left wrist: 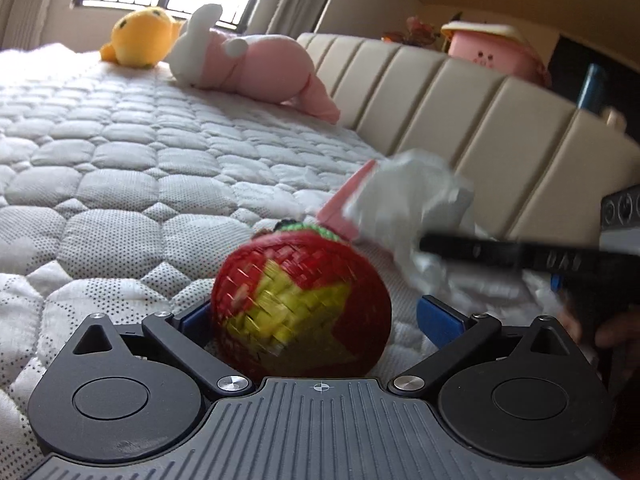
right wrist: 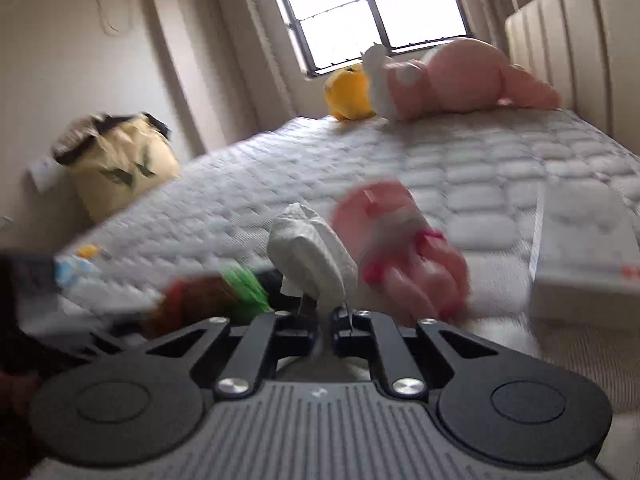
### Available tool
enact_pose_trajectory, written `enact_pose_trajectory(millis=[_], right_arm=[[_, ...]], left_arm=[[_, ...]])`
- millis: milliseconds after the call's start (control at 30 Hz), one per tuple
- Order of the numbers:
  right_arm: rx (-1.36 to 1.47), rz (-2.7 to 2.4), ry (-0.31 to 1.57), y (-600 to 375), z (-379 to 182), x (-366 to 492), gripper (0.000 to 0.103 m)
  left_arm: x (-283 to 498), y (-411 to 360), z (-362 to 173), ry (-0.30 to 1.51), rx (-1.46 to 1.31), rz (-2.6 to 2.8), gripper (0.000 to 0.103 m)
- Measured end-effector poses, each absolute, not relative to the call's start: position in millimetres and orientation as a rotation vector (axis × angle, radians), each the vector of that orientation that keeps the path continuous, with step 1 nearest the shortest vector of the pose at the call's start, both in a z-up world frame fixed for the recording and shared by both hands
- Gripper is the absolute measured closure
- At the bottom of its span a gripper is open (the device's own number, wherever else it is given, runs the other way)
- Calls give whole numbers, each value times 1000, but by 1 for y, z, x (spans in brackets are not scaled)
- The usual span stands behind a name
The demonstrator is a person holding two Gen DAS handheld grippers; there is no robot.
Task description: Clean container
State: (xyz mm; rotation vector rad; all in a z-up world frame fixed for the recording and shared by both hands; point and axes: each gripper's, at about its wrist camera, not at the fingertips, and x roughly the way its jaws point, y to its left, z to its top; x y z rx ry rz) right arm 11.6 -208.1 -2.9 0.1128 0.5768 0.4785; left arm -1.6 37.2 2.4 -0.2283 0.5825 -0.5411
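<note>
Left wrist view: left gripper (left wrist: 316,316) straddles the woven strawberry container (left wrist: 301,308) (blurred), jaws wide; right gripper (right wrist: 325,320) pinches a tissue (right wrist: 312,252).

Setting: home bedroom. Evidence: bed with bare white quilted mattress (left wrist: 120,168); cream padded headboard (left wrist: 460,112) in vertical panels along one side; barred window (right wrist: 372,4) with pale curtains (right wrist: 192,40) at the far end; yellow plush toy (left wrist: 140,36) and pink-and-white plush rabbit (left wrist: 256,64) lying on the mattress; stuffed beige cloth bag (right wrist: 116,164) against the wall beside the bed.
</note>
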Motion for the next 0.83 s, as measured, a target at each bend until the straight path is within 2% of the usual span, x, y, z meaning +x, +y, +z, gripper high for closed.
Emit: enact_pose_trajectory(millis=[333, 467, 833], right_arm=[[250, 654, 650, -197, 20, 31, 94], [305, 724, 678, -193, 29, 38, 94], [230, 539, 703, -246, -24, 82, 93]], left_arm=[[-7, 36, -2, 592, -151, -497, 0], [0, 39, -2, 582, -209, -510, 0], [72, 35, 1, 533, -337, -622, 0]])
